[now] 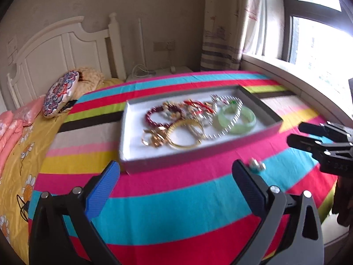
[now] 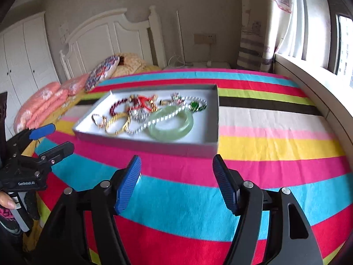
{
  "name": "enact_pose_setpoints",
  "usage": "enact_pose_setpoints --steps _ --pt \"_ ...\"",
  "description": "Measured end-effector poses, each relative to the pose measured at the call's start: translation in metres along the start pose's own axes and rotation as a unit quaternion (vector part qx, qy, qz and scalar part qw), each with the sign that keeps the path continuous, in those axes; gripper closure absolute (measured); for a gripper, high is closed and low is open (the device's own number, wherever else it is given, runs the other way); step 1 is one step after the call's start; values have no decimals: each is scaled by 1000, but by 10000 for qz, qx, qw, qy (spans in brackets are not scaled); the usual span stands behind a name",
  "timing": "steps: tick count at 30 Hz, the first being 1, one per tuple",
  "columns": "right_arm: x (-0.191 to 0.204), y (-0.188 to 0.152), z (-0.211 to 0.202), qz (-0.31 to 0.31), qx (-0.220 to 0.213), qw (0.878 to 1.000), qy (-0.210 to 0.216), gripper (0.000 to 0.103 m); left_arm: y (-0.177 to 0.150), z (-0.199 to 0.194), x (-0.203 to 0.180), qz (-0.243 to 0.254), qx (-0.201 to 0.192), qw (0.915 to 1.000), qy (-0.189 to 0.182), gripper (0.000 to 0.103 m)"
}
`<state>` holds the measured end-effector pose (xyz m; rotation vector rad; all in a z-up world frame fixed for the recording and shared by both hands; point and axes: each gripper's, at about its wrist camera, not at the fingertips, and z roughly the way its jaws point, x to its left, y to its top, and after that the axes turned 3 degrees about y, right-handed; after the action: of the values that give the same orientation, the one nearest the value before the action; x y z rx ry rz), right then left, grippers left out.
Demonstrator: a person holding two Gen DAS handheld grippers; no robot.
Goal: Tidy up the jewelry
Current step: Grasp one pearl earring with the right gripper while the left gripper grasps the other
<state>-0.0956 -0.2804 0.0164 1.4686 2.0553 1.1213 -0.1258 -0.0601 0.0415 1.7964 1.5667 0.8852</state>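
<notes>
A shallow grey tray (image 1: 132, 165) (image 2: 141, 144) with a white floor lies on the striped bedspread (image 1: 176, 201) (image 2: 181, 201). It holds a tangle of jewelry: a green jade bangle (image 1: 243, 125) (image 2: 174, 130), a gold bangle (image 1: 184, 146) (image 2: 117, 119), a dark red bead bracelet (image 1: 152, 114) (image 2: 114, 107), a silver bead chain (image 1: 229, 125) (image 2: 154, 120) and red cord pieces (image 1: 198, 105) (image 2: 143, 101). A small silvery ring (image 1: 257, 165) lies on the spread in front of the tray, by my left gripper's right finger. My left gripper (image 1: 176, 176) (image 2: 53, 139) is open and empty. My right gripper (image 2: 176, 176) (image 1: 297, 134) is open and empty.
A patterned round cushion (image 1: 59, 95) (image 2: 101, 74) and pink folded bedding (image 1: 13, 123) (image 2: 42, 103) lie at the left by the white headboard (image 1: 61, 48). A window sill (image 1: 308, 84) (image 2: 313, 88) and curtain (image 1: 222, 33) run along the right. A white bedside table (image 1: 158, 71) stands behind.
</notes>
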Motion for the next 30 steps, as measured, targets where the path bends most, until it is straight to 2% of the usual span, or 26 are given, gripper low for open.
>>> enact_pose_setpoints --steps 4,9,11,13,17,22,30 --pt "15 -8 11 -203 188 9995 178 39 -12 10 -9 181 80 9998 -61 2" --pt "48 -20 22 -1058 484 9930 192 39 -14 13 -2 14 131 9989 -440 2" --pt "60 -26 29 -1388 627 9882 132 43 -15 18 -1 -37 281 9980 -560 2" --pt "68 -29 35 -1561 723 9851 50 52 -14 22 -2 -29 386 9975 -592 2" --pt "64 -26 38 -1456 833 9856 223 58 -15 24 -2 -35 439 9965 -704 2" --pt "57 -20 44 -1287 931 9866 365 72 -15 25 2 -126 439 9960 -769 2" --pt "62 -14 50 -1346 1003 9850 390 83 -16 26 1 -127 488 9955 -798 2"
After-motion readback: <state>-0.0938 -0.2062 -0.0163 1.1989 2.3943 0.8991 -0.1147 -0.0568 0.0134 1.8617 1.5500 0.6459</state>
